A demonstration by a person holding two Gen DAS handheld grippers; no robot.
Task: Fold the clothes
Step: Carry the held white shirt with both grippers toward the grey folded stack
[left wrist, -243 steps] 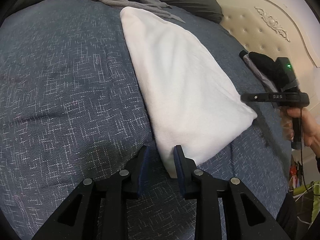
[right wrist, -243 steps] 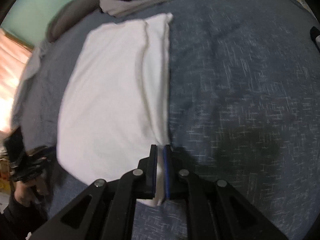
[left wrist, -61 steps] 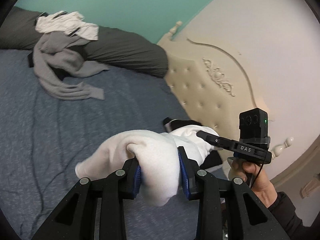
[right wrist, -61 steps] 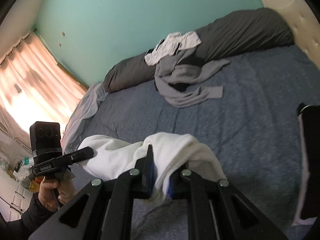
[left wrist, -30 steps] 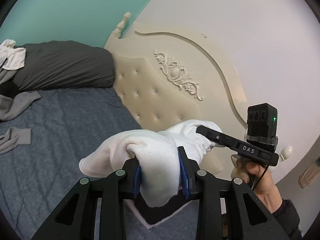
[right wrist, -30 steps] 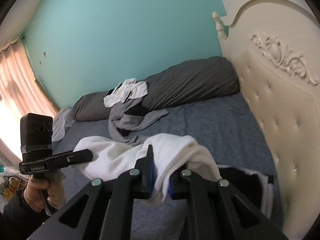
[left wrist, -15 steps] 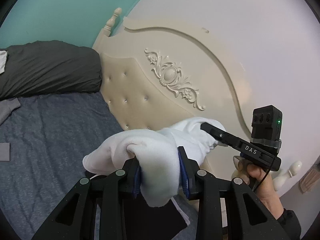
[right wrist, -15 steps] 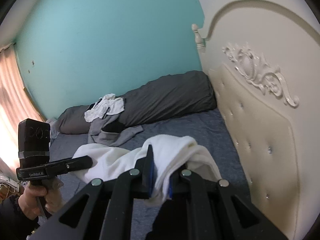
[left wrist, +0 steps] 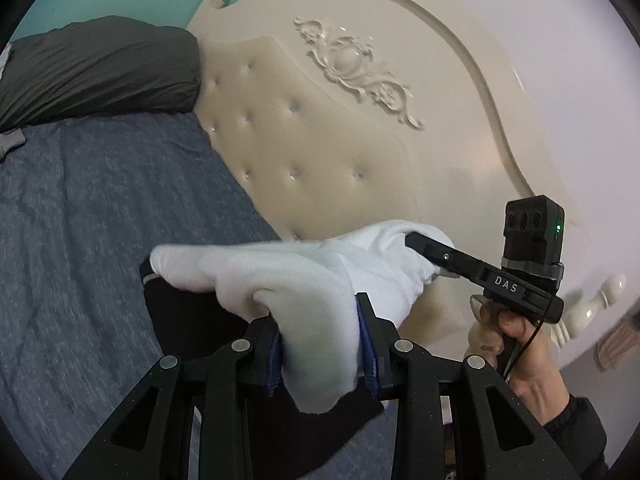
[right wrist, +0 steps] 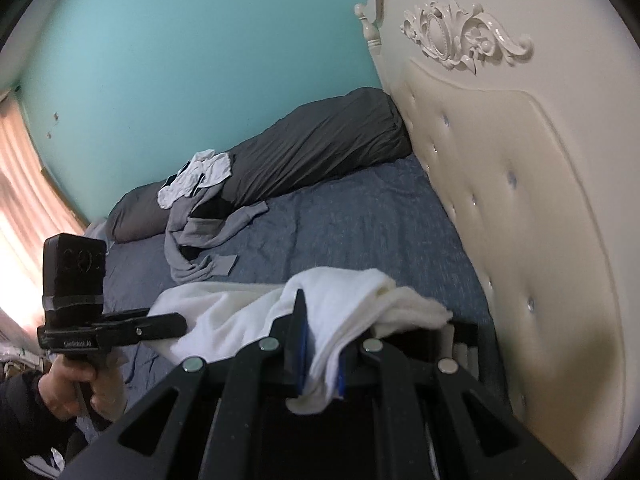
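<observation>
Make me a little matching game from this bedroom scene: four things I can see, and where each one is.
1. white garment
2. grey garment
3. dark pillow
4. black garment

a. spread loose on the blue bedcover
b. lying below the white one
c. held in both tongs
d. along the teal wall

Pairs: 1-c, 2-a, 3-d, 4-b

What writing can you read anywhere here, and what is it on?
"DAS": white letters on the side of the right gripper, seen from the left wrist.
Small white print on the side of the left gripper, seen from the right wrist: too blurred to read.
Nothing else carries writing.
</observation>
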